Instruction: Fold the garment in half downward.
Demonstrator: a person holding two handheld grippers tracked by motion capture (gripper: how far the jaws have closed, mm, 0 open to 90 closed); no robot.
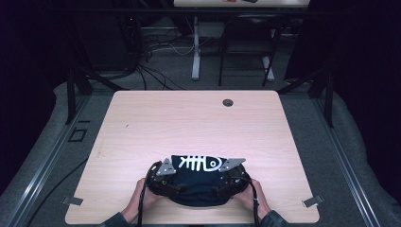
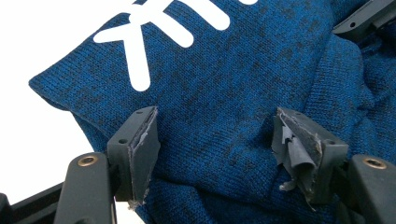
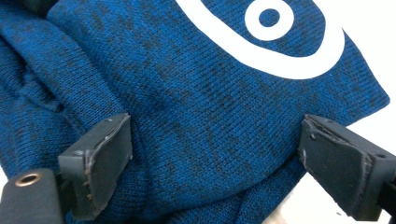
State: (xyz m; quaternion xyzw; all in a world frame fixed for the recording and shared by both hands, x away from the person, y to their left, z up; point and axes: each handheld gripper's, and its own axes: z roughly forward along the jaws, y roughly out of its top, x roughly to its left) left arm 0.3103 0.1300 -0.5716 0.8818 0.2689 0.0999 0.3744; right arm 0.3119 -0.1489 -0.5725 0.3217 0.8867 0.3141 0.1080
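At the table's [image 1: 142,123] near edge lies the folded dark blue knitted garment with a white fish-skeleton print [image 1: 196,163]; I keep the left gripper [image 2: 215,140] and right gripper [image 3: 215,154] wide over its two sides, likely to grip evenly.

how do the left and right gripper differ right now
The left gripper sits over the tail end of the sweater's fishbone print; the right gripper sits by its eye. The left gripper's pads are frayed and peeling; the right gripper's are more intact. Both are open over the knit.
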